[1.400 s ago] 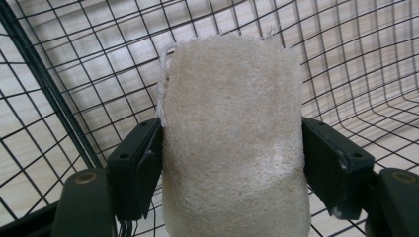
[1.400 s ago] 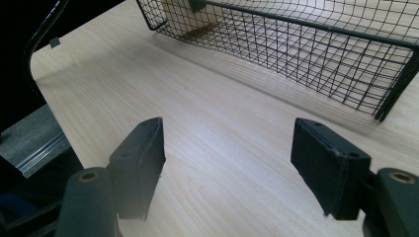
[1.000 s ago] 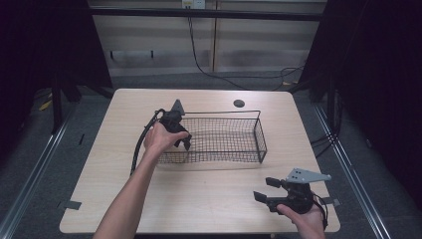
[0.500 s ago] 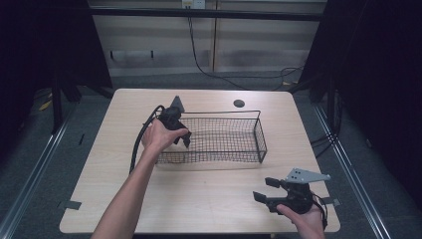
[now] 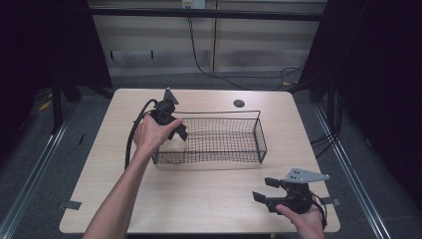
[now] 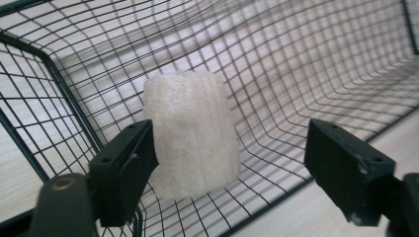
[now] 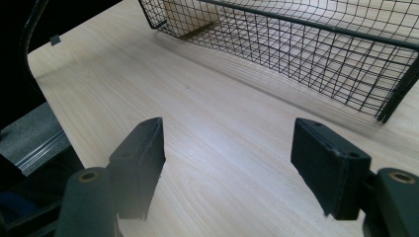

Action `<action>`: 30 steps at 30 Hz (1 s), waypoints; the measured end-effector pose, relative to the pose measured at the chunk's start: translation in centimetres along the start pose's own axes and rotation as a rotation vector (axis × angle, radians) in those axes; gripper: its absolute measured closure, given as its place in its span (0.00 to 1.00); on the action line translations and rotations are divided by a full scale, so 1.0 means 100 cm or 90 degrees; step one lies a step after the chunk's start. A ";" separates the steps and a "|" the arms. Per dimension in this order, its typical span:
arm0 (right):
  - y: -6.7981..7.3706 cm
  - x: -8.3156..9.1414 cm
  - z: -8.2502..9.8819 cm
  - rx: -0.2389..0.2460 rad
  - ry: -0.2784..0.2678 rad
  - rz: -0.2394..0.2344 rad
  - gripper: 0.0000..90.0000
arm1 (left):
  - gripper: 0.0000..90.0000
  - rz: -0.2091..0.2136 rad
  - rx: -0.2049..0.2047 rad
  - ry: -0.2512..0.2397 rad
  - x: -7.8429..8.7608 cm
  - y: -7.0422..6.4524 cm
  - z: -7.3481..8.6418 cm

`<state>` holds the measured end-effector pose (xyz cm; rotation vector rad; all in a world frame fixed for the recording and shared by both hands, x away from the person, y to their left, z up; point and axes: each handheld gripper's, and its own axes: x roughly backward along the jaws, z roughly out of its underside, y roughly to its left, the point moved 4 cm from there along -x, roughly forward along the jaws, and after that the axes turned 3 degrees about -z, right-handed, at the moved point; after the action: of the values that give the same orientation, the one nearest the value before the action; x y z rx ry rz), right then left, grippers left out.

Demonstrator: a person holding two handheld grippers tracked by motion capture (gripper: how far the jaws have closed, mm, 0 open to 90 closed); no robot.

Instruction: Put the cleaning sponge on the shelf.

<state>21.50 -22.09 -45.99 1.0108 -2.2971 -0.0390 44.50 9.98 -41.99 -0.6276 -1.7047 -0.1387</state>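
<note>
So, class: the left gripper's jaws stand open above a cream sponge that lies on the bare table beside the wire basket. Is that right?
Not quite. The cream sponge lies inside the wire basket, at its left end, not on the bare table beside it. The left gripper view shows mesh under and behind it. The rest holds: the left gripper has just been opening its jaws, and they stand open above the sponge without pressing it.

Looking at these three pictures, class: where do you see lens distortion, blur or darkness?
Left gripper view: the wire basket bows in curves and the near jaws look soft. Right gripper view: its mesh bends too. High view: dark surroundings, the table evenly lit.
</note>
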 end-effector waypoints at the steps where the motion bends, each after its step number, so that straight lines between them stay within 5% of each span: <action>1: 0.000 0.000 0.000 0.002 0.002 0.001 0.33 | 0.19 0.002 -0.007 -0.008 0.003 -0.001 0.001; 11: 0.000 -0.001 0.000 0.003 0.002 0.002 0.33 | 0.21 0.019 -0.069 -0.032 0.022 -0.004 0.019; 20: 0.000 -0.001 0.000 -0.001 0.005 0.004 0.33 | 0.27 0.040 -0.138 -0.012 0.035 -0.008 0.040; 30: 0.000 -0.002 0.000 -0.001 0.005 0.006 0.33 | 0.26 0.050 -0.176 -0.012 0.045 -0.010 0.060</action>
<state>21.62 -21.98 -46.11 0.9981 -2.2939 -0.0330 38.31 13.16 -38.92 -0.9022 -1.6904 -0.3163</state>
